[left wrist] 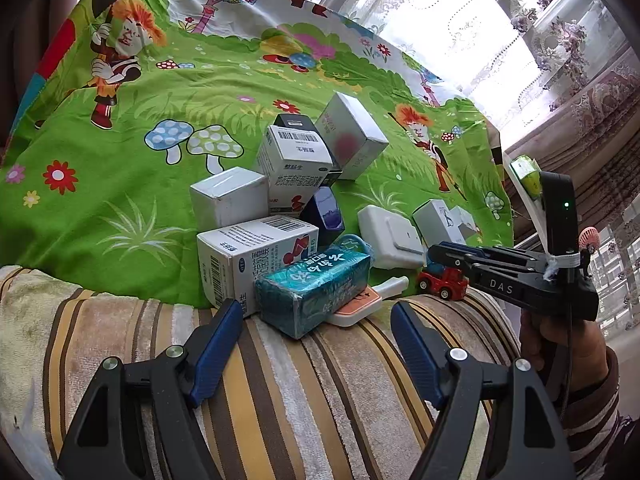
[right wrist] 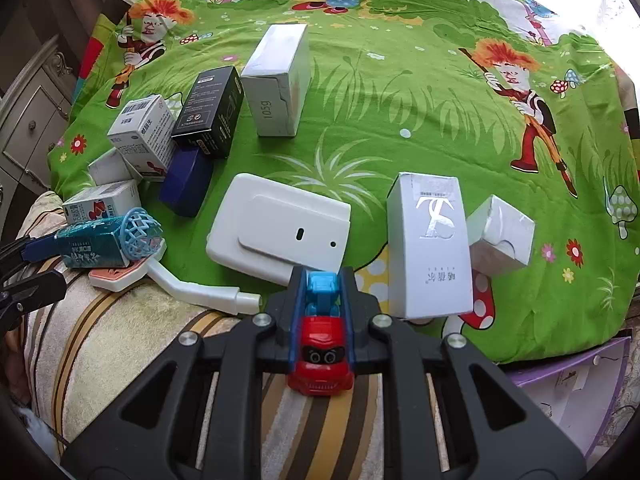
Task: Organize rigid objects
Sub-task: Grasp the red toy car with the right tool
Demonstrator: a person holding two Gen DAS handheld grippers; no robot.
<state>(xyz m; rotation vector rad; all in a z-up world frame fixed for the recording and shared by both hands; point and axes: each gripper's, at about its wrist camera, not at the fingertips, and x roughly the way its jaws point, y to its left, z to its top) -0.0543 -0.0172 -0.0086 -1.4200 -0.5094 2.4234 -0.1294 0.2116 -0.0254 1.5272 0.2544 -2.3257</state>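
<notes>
While the right gripper (right wrist: pixel 322 312) pinches the red toy car (right wrist: pixel 320 356) between its blue pads, jaws closed tight on the little cab with its light-blue top, the car sits at the near edge of the green cartoon cloth (right wrist: pixel 400 120), its front over the striped towel (right wrist: pixel 132 344). Gripping it across the narrow body from above seems sensible: the sides are the flattest faces and the wheels stay free, so it should lift cleanly.

Taking the white switch plate (right wrist: pixel 276 228) as the landmark, the car lies just in front of it. To its right stand a tall white box with silver lettering (right wrist: pixel 428 248) and a smaller dented white box (right wrist: pixel 500 236) beside that. To its left is the jumble: a dark blue box (right wrist: pixel 184 184), a black box (right wrist: pixel 212 108), several medicine cartons (right wrist: pixel 144 136) leaning on one another, and a teal pack (right wrist: pixel 92 244) resting partly on an orange-and-white handled tool (right wrist: pixel 120 276). Behind the plate, well apart, a white box marked 1059 (right wrist: pixel 280 80) stands alone.

The left gripper (left wrist: pixel 316 348) hangs over the towel with its jaws wide apart and nothing in them, aimed at the teal pack (left wrist: pixel 316 288), likely waiting its turn. Sorting appears barely begun, since most boxes lie heaped.
</notes>
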